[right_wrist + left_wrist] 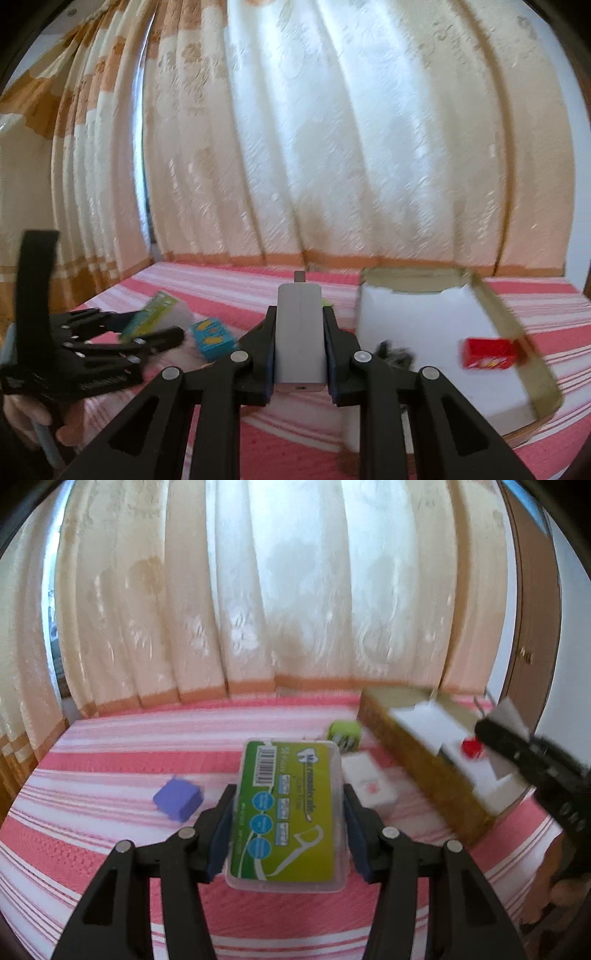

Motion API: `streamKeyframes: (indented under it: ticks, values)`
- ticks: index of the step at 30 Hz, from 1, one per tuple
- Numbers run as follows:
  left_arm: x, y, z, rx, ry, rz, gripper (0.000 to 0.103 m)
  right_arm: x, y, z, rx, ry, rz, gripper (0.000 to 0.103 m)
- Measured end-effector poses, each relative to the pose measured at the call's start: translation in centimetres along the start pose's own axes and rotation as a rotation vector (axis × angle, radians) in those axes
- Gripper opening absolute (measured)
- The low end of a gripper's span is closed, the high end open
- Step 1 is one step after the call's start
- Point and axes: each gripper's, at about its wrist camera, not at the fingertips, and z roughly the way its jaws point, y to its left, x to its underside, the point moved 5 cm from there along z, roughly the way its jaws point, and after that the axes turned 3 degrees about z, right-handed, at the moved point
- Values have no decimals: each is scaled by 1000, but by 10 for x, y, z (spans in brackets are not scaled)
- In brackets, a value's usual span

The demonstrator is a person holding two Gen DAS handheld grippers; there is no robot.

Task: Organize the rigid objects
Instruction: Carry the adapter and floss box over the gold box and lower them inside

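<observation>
My left gripper (288,812) is shut on a clear floss-pick box with a green and yellow label (288,812), held above the pink striped bed. My right gripper (300,343) is shut on a grey rectangular adapter (300,339) with a plug at its far end. An open cardboard box (417,760) with a white inside (417,332) lies to the right and holds a small red pack (487,352) and a dark item (395,352). The left gripper with the floss box shows at the left of the right wrist view (110,332).
On the pink striped bedspread (110,849) lie a purple cube (178,799), a green cube (344,733), a white box (369,782) and a teal and yellow box (214,338). Cream curtains (258,590) hang behind the bed. A wooden door (535,627) stands at the right.
</observation>
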Motion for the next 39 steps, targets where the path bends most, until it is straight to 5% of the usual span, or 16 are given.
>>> streamKeyframes:
  ticks: [8,21,39]
  values:
    - [-33,-67,8,34,-61,81,53,-12,-78,-19,143,-60,57,23]
    - [-46,-201,73,114,28,138,53,-15,-194,-21,323,-2,111,23]
    - [-26,-220,94,65,74,205,53,7,-182,9,263,150,48,24]
